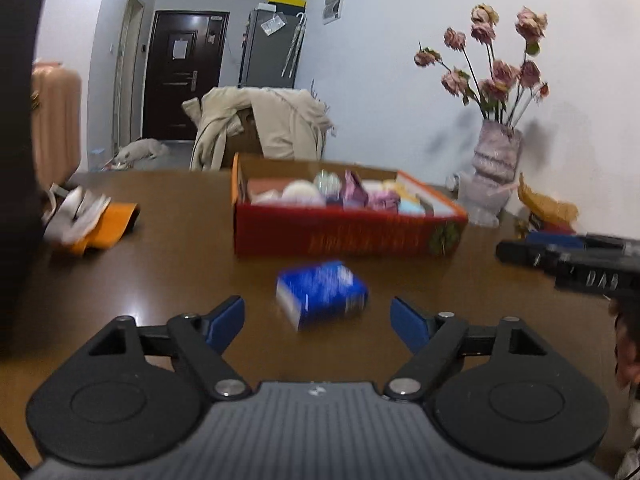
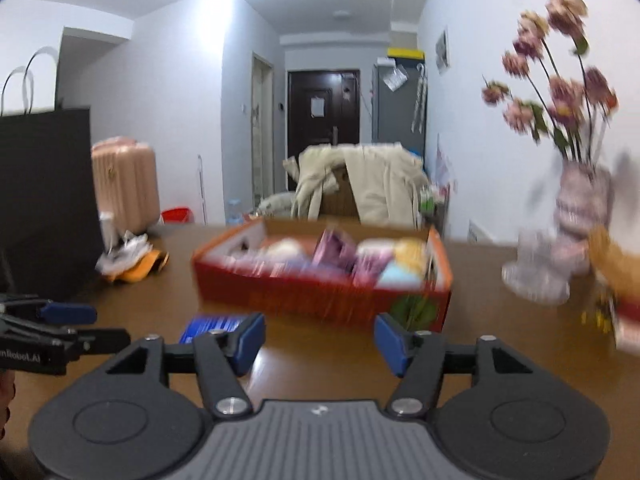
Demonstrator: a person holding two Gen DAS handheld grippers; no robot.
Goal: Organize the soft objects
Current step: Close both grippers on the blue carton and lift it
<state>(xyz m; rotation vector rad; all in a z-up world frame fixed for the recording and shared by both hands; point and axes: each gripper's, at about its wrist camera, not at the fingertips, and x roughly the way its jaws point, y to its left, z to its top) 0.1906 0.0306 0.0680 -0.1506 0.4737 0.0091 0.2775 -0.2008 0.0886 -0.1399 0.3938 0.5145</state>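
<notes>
One blue pack (image 1: 322, 294) | apparently just ahead of wide-spread left gripper (image 1: 318, 322)

blur: your soft items in the red cardboard box (image 2: 320, 300) smear together | hidden: small blue printed packet (image 2: 208, 326) sits half behind your right finger | print unreadable

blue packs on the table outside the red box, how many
1: a blue pack lying on the table before the red box, ahead of the open left tongs. Others may be hidden.
</notes>
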